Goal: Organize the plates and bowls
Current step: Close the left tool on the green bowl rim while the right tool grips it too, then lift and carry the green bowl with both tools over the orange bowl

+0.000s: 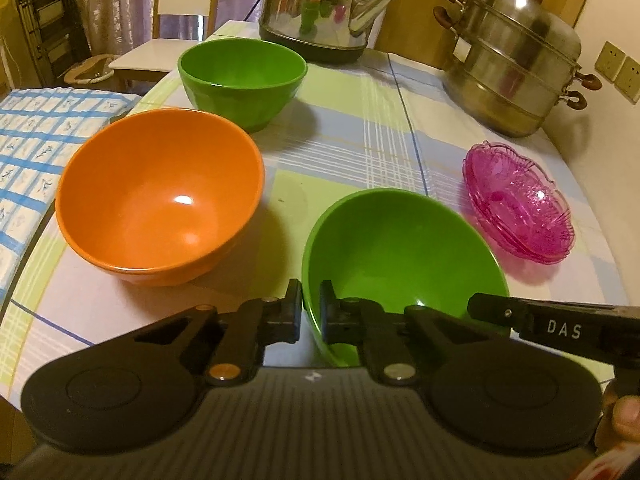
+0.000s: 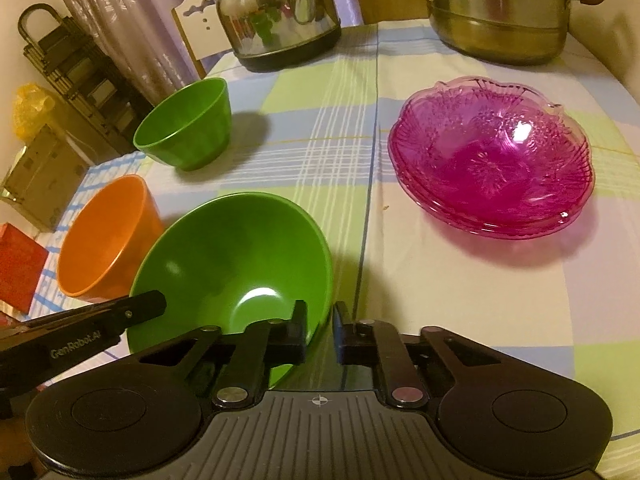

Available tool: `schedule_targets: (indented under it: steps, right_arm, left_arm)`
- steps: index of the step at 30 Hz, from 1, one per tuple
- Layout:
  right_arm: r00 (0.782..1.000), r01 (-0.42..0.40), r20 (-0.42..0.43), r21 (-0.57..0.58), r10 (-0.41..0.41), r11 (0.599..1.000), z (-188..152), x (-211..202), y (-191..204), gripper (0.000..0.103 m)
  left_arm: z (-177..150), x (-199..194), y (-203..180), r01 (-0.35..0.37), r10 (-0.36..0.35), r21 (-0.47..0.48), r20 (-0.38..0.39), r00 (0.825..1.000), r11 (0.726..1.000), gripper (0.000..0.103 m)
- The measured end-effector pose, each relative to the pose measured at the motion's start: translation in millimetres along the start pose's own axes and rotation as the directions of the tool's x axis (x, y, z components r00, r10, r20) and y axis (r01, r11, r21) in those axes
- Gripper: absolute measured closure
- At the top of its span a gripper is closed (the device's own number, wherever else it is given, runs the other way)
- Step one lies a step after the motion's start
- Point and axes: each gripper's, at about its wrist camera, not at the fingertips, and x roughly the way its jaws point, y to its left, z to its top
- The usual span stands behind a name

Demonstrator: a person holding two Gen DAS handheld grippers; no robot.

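Left wrist view: checked tablecloth (image 1: 344, 148), kettle (image 1: 320, 4) at twelve o'clock, steamer pot (image 1: 516, 64) at two. Left gripper (image 1: 310, 312) pinches the near green bowl (image 1: 404, 248) by its rim; right gripper (image 2: 322, 330) clamps the opposite rim. Orange bowl (image 1: 160, 196) at ten, pink dishes (image 1: 520, 204) at three, bare cloth between.

The desk (image 1: 344, 152) is covered by a checked cloth in pale green, blue and white. On it stand a large orange plastic bowl (image 1: 160, 196) at the left, a smaller green plastic bowl (image 1: 242, 80) behind it, and a wide green plastic bowl (image 1: 404, 256) at the near edge, which looks tilted. To the right lies a stack of pink transparent scalloped plates (image 2: 492, 156). At the far side stand a shiny steel kettle (image 1: 320, 8) and a steel steamer pot (image 1: 516, 64).
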Motion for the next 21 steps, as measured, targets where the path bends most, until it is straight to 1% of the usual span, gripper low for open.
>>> schedule_targets:
  steps: [7, 11, 17, 21]
  right_arm:
    - [1.0, 0.019, 0.002, 0.007, -0.019, 1.0, -1, -3, -1, 0.092]
    - [1.0, 0.021, 0.008, 0.006, -0.021, 1.0, -1, -10, -1, 0.092]
    - [0.999, 0.014, 0.04, -0.017, -0.013, 1.0, 6, -27, 10, 0.092]
    - [0.998, -0.004, 0.069, -0.042, 0.007, 0.999, 15, -40, 29, 0.092]
  left_arm:
    - [-1, -4, -7, 0.003, -0.003, 0.019, -0.009, 1.0, 1.0, 0.095]
    - [1, -10, -7, 0.012, -0.012, 0.014, -0.007, 1.0, 1.0, 0.096]
    - [12, -31, -1, 0.008, -0.008, -0.001, 0.027, 1.0, 1.0, 0.096]
    - [24, -52, 10, -0.007, 0.007, -0.011, 0.063, 0.998, 1.0, 0.096]
